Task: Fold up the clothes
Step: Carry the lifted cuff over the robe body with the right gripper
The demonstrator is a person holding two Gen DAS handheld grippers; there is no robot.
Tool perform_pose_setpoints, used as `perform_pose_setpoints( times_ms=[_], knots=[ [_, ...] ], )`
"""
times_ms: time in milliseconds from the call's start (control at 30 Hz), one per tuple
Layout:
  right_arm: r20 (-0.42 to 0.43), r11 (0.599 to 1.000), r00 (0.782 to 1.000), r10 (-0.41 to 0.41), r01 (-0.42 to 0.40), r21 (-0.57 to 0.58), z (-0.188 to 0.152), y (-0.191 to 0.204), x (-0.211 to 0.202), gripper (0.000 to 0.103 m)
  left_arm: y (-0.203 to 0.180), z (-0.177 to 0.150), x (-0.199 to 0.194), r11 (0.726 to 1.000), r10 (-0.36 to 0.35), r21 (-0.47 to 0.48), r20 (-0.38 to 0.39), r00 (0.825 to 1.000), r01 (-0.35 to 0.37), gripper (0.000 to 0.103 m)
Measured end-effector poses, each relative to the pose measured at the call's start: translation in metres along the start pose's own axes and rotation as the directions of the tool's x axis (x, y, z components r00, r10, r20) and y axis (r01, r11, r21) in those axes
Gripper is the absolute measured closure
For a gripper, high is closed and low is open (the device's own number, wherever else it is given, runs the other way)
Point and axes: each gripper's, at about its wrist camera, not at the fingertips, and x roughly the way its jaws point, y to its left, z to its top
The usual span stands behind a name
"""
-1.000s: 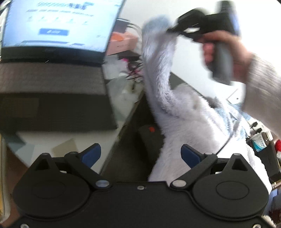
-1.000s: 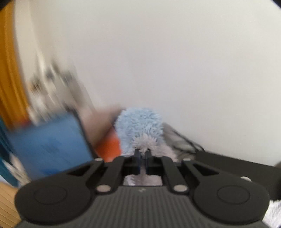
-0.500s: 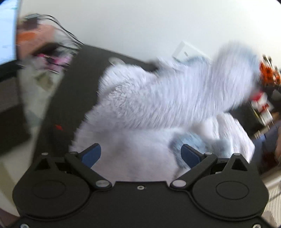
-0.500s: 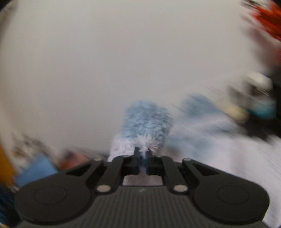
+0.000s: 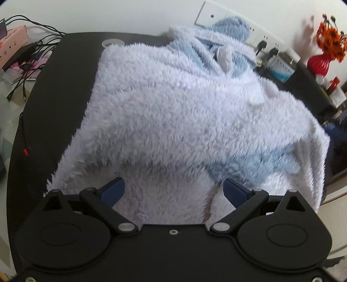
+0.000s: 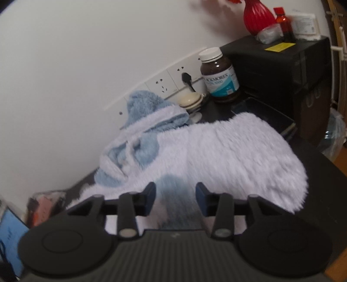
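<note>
Fluffy robe [image 5: 173,104] lying heaped on the dark desk [image 5: 54,91], both tools over its near edge.

The robe is pale lilac with a light-blue hood [image 6: 145,104] bunched against the wall by the sockets [image 6: 167,82]; behind it stands a brown bottle [image 6: 219,76] with a white cap, its label reading "BLACKMORES"; a cream lidded pot [image 6: 190,100] sits just beside it, then a black box [image 6: 277,63] bearing a red vase [image 6: 258,17]; cables [image 5: 28,67] and a pink box [image 5: 13,43] crowd the desk's left side; the left tool [image 5: 173,189] stands wide open, touching nothing; the right tool [image 6: 175,195] has its jaws opening, a blue cuff between them but unpressed.
</note>
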Motion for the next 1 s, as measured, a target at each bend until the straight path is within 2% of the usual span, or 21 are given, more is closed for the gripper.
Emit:
perform_pose_setpoints(
  times_ms=[33,100,167,267,300,333,367,400,433,467,500,600,667,700,733,767,800,867,967,1000],
  knots=[
    [-0.017,1.0,1.0,0.0,0.0,0.006,0.007,0.001,0.01,0.051,0.0,-0.001,0.002,1.0,0.011,0.001,-0.004,1.0,-0.011,0.004],
    [-0.069,1.0,0.997,-0.022,0.021,-0.006,0.019,0.007,0.035,0.05,0.0,-0.002,0.006,0.999,0.034,0.002,-0.008,0.999,-0.034,0.004],
    [-0.138,0.997,0.989,-0.059,0.052,-0.054,0.029,0.016,0.062,0.05,0.001,-0.001,0.01,0.998,0.062,0.0,-0.006,0.998,-0.062,0.004],
    [-0.23,0.989,0.971,-0.063,0.03,-0.146,0.036,0.033,0.1,0.049,0.003,0.0,0.015,0.995,0.103,-0.004,-0.002,0.995,-0.103,0.004],
    [-0.279,0.984,0.958,-0.065,0.015,-0.176,0.036,0.038,0.112,0.044,0.003,0.0,0.017,0.994,0.111,-0.004,-0.003,0.994,-0.111,0.004],
    [-0.351,0.979,0.934,-0.072,-0.002,-0.206,0.034,0.043,0.125,0.042,0.004,0.001,0.019,0.993,0.116,-0.004,-0.005,0.993,-0.117,0.004],
    [-0.437,0.97,0.894,-0.093,-0.017,-0.241,0.031,0.048,0.138,0.042,0.004,0.002,0.022,0.992,0.125,-0.003,-0.006,0.992,-0.125,0.004],
    [-0.518,0.958,0.847,-0.121,-0.036,-0.283,0.026,0.053,0.149,0.053,0.005,0.004,0.025,0.991,0.135,-0.004,-0.008,0.991,-0.135,0.004],
    [-0.563,0.945,0.815,-0.136,-0.064,-0.321,0.022,0.06,0.154,0.08,0.006,0.005,0.028,0.989,0.145,-0.007,-0.011,0.989,-0.145,0.004],
    [-0.58,0.933,0.803,-0.135,-0.093,-0.347,0.02,0.067,0.155,0.092,0.008,0.007,0.03,0.988,0.153,-0.014,-0.014,0.988,-0.153,0.004],
    [-0.577,0.923,0.806,-0.132,-0.112,-0.368,0.022,0.075,0.153,0.094,0.01,0.009,0.031,0.985,0.171,-0.021,-0.016,0.985,-0.171,0.005],
    [-0.477,0.893,0.876,-0.073,-0.156,-0.423,0.041,0.112,0.141,0.095,0.016,0.014,0.034,0.974,0.22,-0.048,-0.015,0.975,-0.22,0.006],
    [-0.388,0.87,0.921,0.038,-0.221,-0.44,0.06,0.146,0.123,0.095,0.021,0.017,0.035,0.969,0.232,-0.078,-0.019,0.972,-0.233,0.008],
    [-0.322,0.846,0.94,0.113,-0.261,-0.464,0.07,0.164,0.108,0.095,0.022,0.018,0.035,0.966,0.242,-0.09,-0.02,0.97,-0.242,0.009],
    [-0.256,0.816,0.946,0.197,-0.303,-0.492,0.079,0.18,0.091,0.095,0.023,0.019,0.035,0.962,0.252,-0.1,-0.021,0.967,-0.253,0.009],
    [-0.19,0.773,0.934,0.304,-0.358,-0.523,0.086,0.193,0.07,0.095,0.023,0.02,0.035,0.958,0.267,-0.107,-0.018,0.964,-0.267,0.009],
    [-0.135,0.724,0.906,0.402,-0.404,-0.558,0.092,0.203,0.05,0.095,0.023,0.021,0.035,0.953,0.283,-0.112,-0.014,0.959,-0.283,0.009],
    [-0.088,0.624,0.842,0.532,-0.46,-0.631,0.097,0.211,0.018,0.095,0.022,0.024,0.035,0.942,0.314,-0.121,-0.008,0.949,-0.312,0.009],
    [-0.135,0.555,0.844,0.519,-0.453,-0.698,0.089,0.197,0.006,0.095,0.024,0.027,0.035,0.933,0.32,-0.165,-0.022,0.947,-0.319,0.009],
    [-0.155,0.557,0.861,0.485,-0.441,-0.704,0.084,0.182,0.009,0.095,0.025,0.027,0.034,0.931,0.322,-0.171,-0.026,0.946,-0.321,0.009]
  ],
)
